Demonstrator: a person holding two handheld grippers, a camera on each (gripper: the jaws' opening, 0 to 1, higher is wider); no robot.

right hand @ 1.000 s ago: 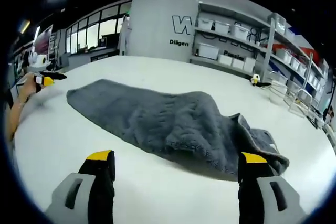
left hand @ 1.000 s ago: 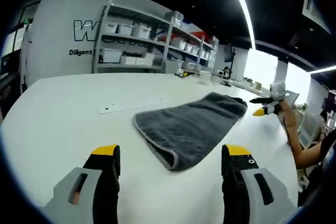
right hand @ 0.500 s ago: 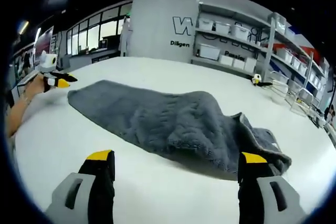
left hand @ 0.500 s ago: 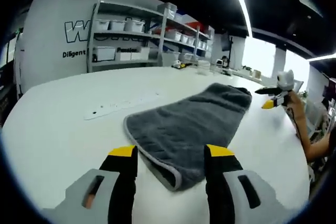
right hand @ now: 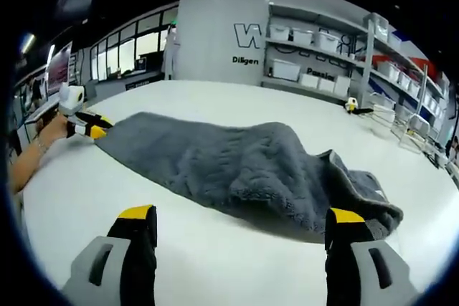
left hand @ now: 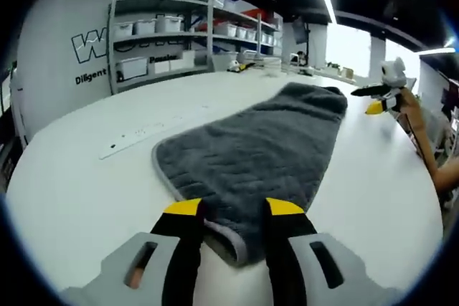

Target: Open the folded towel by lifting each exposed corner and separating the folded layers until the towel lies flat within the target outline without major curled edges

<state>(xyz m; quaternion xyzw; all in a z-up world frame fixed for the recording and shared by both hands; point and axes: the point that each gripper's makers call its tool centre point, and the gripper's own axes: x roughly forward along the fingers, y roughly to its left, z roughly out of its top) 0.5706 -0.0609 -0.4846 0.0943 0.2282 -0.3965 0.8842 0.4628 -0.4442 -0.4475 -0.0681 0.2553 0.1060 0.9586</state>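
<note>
Big white table [left hand: 72, 191], round-edged, takes up most of the room in front of the person. Behind it a grey wall with dark lettering [right hand: 247, 37] and metal shelving [left hand: 161, 30] loaded with white bins.

Grey towel [left hand: 265, 148] lies folded on the tabletop, long and narrow, lighter trim along its edge. In the right gripper view the towel [right hand: 237, 166] looks lumpy, with a bunched, layered end on that view's right side near the right gripper's jaw.

A flat white strip [left hand: 143, 132] sits on the table beside the towel, apart from it.

Left gripper [left hand: 231, 209], yellow-tipped jaws, is at the towel's near corner. Jaws are close together with the folded edge between them; whether they actually pinch the cloth, cannot tell. From the right gripper view the left gripper [right hand: 92, 125] is at the far end of the towel, touching or just beside the edge, held by a hand [right hand: 50, 130].

Right gripper [right hand: 240, 218] is released, jaws spread wide, grasping nothing, just short of the towel's long side. In the left gripper view it [left hand: 379, 102] is near the towel's far end, off the cloth.
</note>
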